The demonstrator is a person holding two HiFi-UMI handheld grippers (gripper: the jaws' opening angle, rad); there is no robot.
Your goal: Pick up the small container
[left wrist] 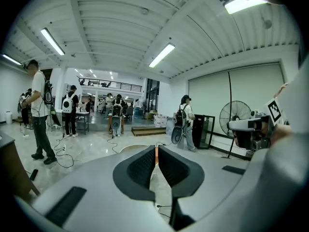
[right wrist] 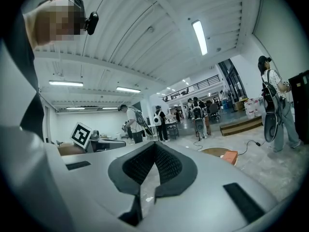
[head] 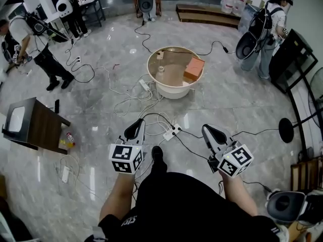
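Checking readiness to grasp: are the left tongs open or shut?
Shut: the left tongs are pressed together, nothing between them.

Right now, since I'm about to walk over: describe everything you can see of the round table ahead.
The round table stands upright on the glossy stone floor, some way ahead. It has a cream tub-like body, a raised rim and a brown, wood-looking top. On it sit an orange box at the right and a small pale container left of centre. A white power strip lies by its base.

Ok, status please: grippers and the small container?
Left gripper and right gripper shut, empty. Small container on round table, untouched. Cables on floor between.
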